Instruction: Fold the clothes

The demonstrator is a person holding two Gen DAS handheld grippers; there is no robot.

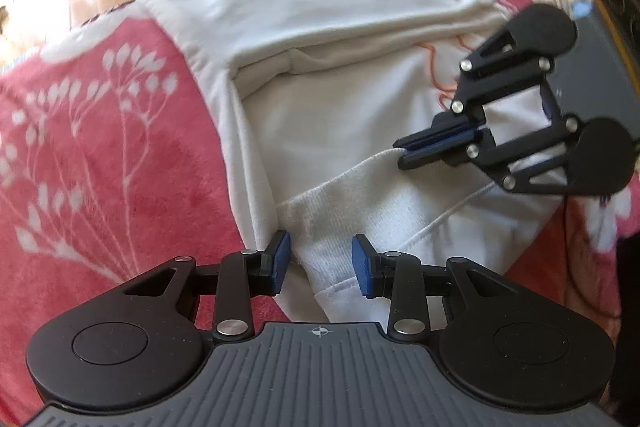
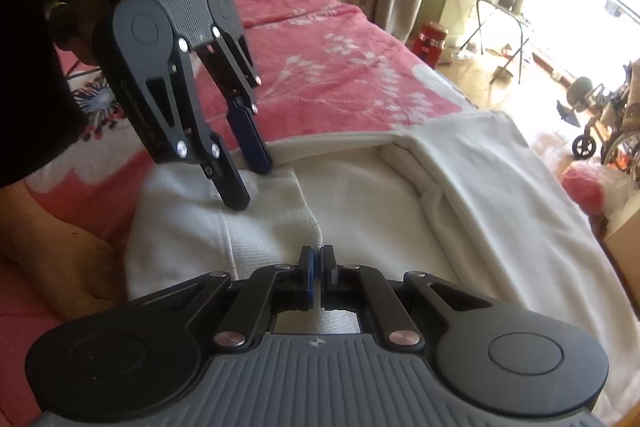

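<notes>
underneath, a pink floral blanket [image 1: 100, 147] bears the white garment [image 1: 320, 27]; right gripper [image 2: 316, 267] jaws pinch its hem, left gripper [image 1: 318, 263] jaws parted.

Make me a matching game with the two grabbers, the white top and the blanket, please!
Things:
1. left gripper
2. right gripper
3. white top
4. blanket

States:
A. pink with white flowers
B. jaws apart over the ribbed hem
C. lying partly folded on the bed
D. pinched shut on the fabric edge

Pairs: 1-B, 2-D, 3-C, 4-A
</notes>
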